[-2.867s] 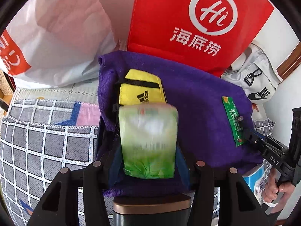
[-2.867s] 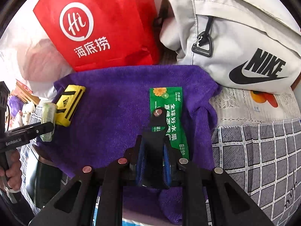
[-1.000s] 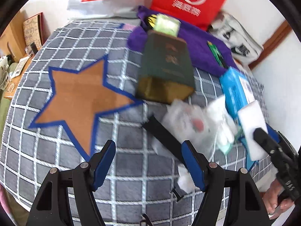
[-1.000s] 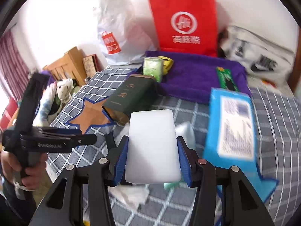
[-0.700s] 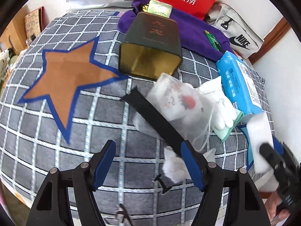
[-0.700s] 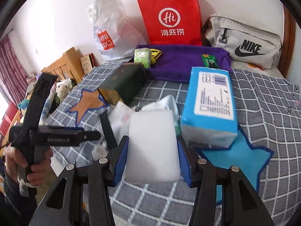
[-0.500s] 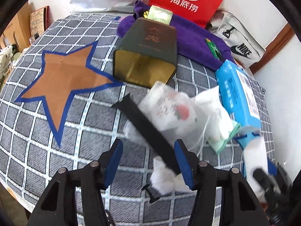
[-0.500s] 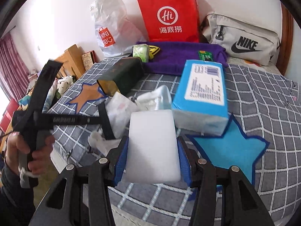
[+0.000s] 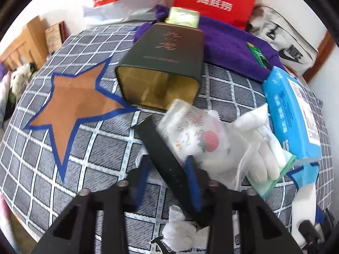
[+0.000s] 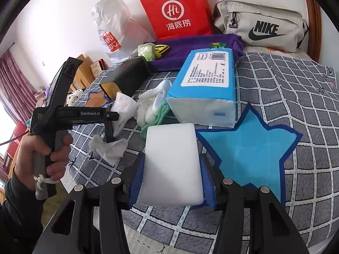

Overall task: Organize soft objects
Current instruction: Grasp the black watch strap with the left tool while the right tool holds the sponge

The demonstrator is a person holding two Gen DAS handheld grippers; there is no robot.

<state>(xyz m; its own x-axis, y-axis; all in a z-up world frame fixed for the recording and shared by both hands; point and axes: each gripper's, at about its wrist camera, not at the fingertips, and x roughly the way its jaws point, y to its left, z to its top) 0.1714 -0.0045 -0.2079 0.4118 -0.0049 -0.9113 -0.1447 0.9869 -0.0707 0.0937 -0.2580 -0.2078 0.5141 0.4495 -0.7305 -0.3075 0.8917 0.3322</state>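
The black strap lies flat on the grey checked bedspread, its long axis running diagonally from the far left, near the mouth of the dark green tin, to the near right. The left gripper points steeply down at it; its jaws have just been closing, and the blue pads now stand on either side of the strap's near half, though motion blur hides whether they press on it. The strap's near end is cut off behind the right finger. The right gripper is clamped on a white sponge block, long axis pointing away from the camera, held above the bedspread near the blue star patch. A hand grips the left tool's handle. A sheer drawstring pouch and white gloves lie just right of the strap.
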